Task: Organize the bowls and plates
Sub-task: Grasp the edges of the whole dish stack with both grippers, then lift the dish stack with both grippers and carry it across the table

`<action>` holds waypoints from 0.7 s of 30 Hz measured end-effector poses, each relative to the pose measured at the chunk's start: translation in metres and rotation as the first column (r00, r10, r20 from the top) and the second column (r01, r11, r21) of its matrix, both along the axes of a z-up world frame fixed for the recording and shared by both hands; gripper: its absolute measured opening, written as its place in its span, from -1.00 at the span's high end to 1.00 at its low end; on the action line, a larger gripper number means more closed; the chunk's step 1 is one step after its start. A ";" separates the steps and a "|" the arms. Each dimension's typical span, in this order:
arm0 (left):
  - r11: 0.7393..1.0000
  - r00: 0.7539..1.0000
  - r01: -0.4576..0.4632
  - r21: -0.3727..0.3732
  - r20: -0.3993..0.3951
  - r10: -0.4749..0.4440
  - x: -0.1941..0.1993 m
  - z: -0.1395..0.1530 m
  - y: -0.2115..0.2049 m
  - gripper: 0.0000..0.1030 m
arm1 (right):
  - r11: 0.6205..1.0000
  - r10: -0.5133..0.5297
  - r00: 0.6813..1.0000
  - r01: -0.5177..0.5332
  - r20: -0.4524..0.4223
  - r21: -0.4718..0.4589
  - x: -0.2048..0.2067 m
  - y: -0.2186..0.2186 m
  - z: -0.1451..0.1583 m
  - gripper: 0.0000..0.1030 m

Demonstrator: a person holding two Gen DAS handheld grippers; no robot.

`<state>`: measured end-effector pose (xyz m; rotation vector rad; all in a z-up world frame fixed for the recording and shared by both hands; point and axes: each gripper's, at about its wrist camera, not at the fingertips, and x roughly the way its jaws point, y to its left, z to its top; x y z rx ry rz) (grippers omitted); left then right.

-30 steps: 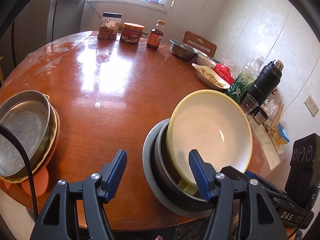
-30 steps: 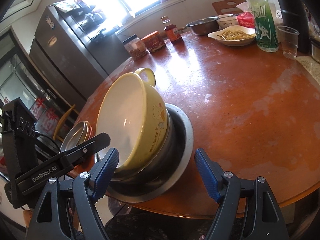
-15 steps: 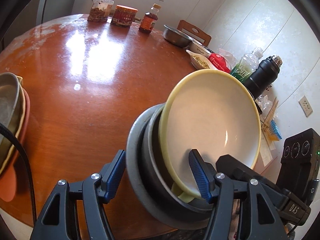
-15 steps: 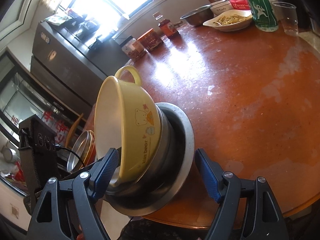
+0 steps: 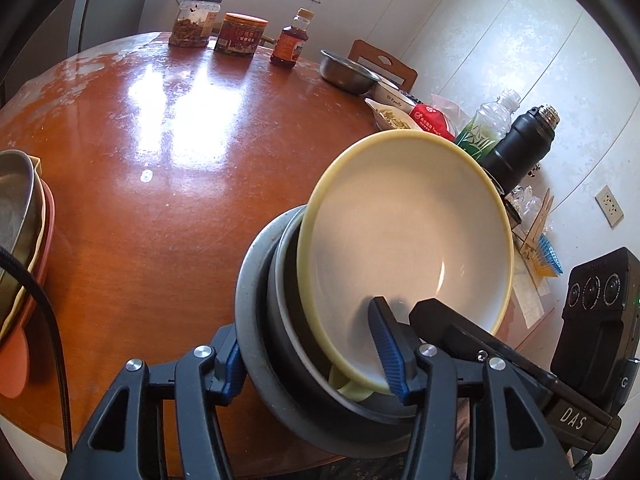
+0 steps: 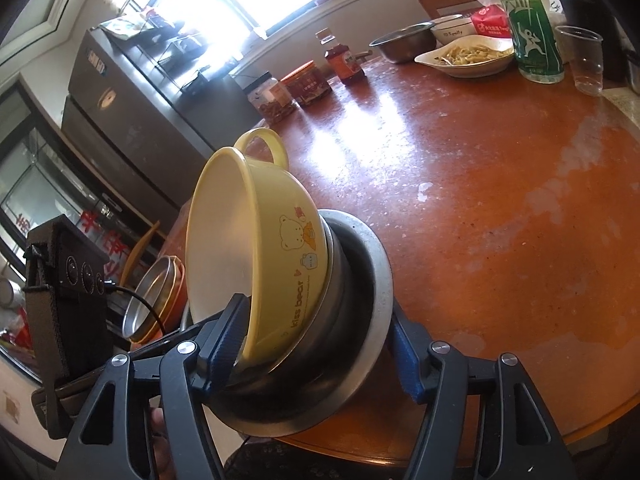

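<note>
Bowls [image 5: 280, 320] sat nested at the desk's near edge: a yellow bowl [image 6: 256, 248] with a loop handle and a bear print, tipped up on its side inside steel bowls [image 6: 352, 320]. Left gripper [image 5: 308, 356] was closing, one blue pad inside the yellow bowl, the other outside the steel rim; whether they pressed yet I could not tell. Right gripper [image 6: 316, 352] was closing likewise around the same stack from the other side. A second stack [image 5: 20, 240] of plates sat at the desk's left edge. The red-brown round desk [image 5: 140, 200] carried jars [image 5: 240, 34] and bottles [image 5: 488, 128] along its far edge, under a bright window.
</note>
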<state>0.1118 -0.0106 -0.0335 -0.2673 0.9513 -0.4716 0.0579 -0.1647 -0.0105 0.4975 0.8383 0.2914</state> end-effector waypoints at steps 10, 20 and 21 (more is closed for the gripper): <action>0.999 1.000 -0.019 0.026 0.015 0.018 -0.007 0.010 0.002 -0.06 | 1.000 0.016 1.000 -0.016 0.014 0.007 -0.001 0.001 0.005 -0.32; 0.998 0.998 -0.042 0.040 0.056 0.039 -0.024 0.029 0.007 -0.06 | 0.999 0.045 0.997 -0.046 0.056 0.016 -0.008 0.004 0.019 -0.32; 0.998 0.997 -0.044 0.040 0.061 0.041 -0.026 0.031 0.008 -0.06 | 0.999 0.047 0.997 -0.048 0.059 0.017 -0.008 0.004 0.020 -0.32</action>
